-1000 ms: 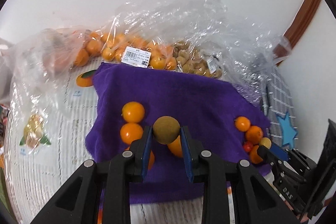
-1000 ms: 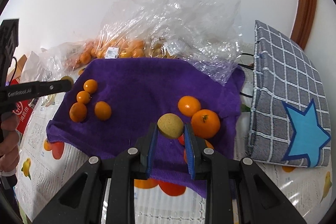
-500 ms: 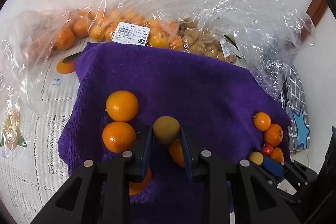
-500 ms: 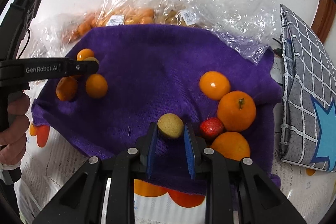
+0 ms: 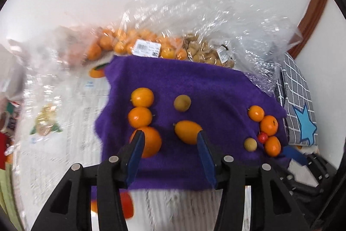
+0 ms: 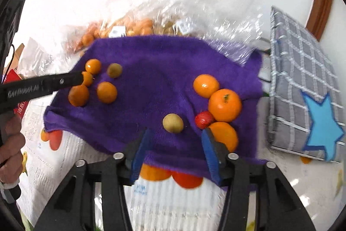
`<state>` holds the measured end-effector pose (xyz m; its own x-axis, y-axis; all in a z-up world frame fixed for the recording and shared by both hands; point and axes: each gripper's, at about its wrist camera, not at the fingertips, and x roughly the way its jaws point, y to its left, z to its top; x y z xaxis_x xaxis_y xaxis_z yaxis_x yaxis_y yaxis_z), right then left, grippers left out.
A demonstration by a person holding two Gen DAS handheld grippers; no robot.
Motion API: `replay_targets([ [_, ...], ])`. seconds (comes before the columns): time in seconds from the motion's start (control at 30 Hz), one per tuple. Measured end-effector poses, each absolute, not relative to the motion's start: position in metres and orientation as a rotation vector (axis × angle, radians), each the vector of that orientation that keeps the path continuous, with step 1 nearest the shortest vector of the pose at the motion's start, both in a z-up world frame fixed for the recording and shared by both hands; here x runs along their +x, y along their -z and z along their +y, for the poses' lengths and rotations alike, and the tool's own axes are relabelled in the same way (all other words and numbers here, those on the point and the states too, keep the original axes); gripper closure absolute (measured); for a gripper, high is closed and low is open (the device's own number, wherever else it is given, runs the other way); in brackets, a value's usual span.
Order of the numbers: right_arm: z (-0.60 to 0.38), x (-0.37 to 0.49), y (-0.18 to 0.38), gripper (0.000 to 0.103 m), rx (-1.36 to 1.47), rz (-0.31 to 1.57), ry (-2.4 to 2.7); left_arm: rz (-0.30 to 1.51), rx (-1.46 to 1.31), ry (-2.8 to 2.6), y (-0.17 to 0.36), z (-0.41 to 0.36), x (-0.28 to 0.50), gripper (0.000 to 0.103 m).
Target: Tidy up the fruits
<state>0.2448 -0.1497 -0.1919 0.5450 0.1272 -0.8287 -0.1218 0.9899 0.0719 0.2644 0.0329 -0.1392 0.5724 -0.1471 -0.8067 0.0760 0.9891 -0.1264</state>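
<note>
Both the left gripper (image 5: 169,140) and right gripper (image 6: 175,138) were opening, empty-jawed, over fruit on the purple towel (image 5: 194,79)

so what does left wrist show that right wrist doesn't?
Left wrist only: the barcode label readable on the bag of oranges, and the left tongs from behind, opening with nothing between them.
Right wrist only: the hand holding the left tongs, the red box at the left edge, and the right tongs from behind, opening with nothing between them.
Both: purple towel, two fruit clusters on it, one brown fruit released beside each, the star cushion.
</note>
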Motion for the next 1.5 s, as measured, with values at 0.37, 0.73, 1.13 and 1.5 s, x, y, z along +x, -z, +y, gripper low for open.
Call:
replay_targets([
  [0.37, -0.181, 0.164, 0.124, 0.047, 0.001, 0.925, -0.051, 0.848, -0.109, 0.062, 0.090, 0.053, 0.169, 0.038],
  [0.73, -0.203, 0.089, 0.070, 0.011, 0.026, 0.781, 0.013, 0.723, -0.064, 0.018, 0.057, 0.055, 0.088, 0.018],
  [1.13, -0.217, 0.049, 0.053, 0.010, 0.025, 0.739, 0.056, 0.673, -0.048, 0.007, 0.044, 0.046, 0.051, 0.017],
  [1.5, -0.219, 0.037, 0.054, 0.010, 0.022, 0.735, 0.058, 0.662, -0.040, 0.001, 0.040, 0.040, 0.042, 0.017],
])
